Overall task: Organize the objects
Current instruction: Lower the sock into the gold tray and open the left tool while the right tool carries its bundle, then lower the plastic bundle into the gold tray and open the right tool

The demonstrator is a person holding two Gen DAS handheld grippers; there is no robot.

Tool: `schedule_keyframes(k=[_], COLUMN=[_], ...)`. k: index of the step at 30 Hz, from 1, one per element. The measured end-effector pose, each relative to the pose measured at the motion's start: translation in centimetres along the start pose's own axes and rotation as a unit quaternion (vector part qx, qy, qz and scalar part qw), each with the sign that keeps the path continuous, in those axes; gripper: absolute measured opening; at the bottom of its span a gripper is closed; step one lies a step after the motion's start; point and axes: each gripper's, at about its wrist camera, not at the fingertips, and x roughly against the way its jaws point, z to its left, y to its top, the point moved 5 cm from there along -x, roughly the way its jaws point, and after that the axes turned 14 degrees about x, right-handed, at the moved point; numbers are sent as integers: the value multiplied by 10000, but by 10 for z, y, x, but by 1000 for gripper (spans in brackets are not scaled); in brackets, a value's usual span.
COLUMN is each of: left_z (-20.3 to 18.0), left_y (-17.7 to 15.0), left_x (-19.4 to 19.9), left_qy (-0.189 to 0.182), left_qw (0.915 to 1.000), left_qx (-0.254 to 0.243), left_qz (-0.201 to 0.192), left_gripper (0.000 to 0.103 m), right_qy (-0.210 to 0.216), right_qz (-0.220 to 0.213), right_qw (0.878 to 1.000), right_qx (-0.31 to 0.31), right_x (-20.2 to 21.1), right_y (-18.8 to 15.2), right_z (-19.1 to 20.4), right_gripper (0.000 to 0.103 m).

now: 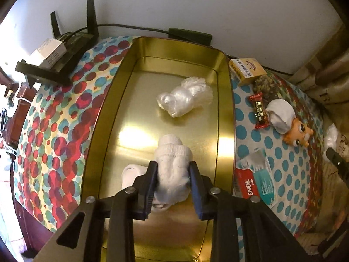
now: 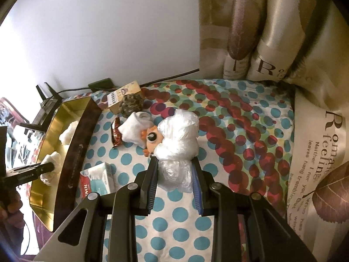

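My left gripper (image 1: 173, 170) is shut on a rolled white sock (image 1: 172, 163) and holds it over the gold tin tray (image 1: 224, 100). Another white sock (image 1: 130, 174) lies under its left finger, and a crumpled clear plastic bag (image 1: 185, 99) lies further back in the tray. My right gripper (image 2: 174, 166) is shut on a second crumpled clear plastic bag (image 2: 177, 135), over the dotted cloth to the right of the tray (image 2: 72, 135). The left gripper (image 2: 47, 167) also shows in the right wrist view, inside the tray.
On the dotted cloth (image 2: 218, 113) right of the tray lie an orange toy with big eyes (image 1: 298, 134), a rolled white sock (image 1: 280, 114), a red snack bar (image 1: 259, 111), a yellow box (image 1: 247, 69), a dark woven ball (image 2: 130, 106) and a medicine box (image 1: 254, 179). A black router (image 1: 59, 61) stands back left. Curtains (image 2: 316, 131) hang at right.
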Motion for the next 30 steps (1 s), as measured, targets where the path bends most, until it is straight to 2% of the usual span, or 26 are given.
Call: schedule_keyframes(k=[6,9,14,17,21,23,30], left_z=[6,10,20,28,41,47,61], left_y=[-1,-3,-8,-13,-21,-25,-38], left_x=[8,19,42,56,66,70,75], left_qy=[58,88,393,554,555,594,612], left_qw=[9999,9997,9969,9940,9929,9920,9916], left_qx=[74,73,-2,95,336,413,559], left_qz=[-81,-233,-681,-939,-999,-1032,-989], left_gripper=[33,35,36,38,39,39,40], right_qy=[130,249,608,912,1447,1521,1803], right_qz=[9,-10,-61,-79,1,27,238], right_qw=[9997,9989,9942,9874,9730,9659,9481], right_qx=[199,400,888,1289,1799,2096,2609], right_x=[-1,-3,-9,-16,-32,-43,-74], right_y=[4,11,28,40,54,59,68], right_z=[20,36,78,114,171,198,257], right_gripper=[27,27,27,27,27,27,27])
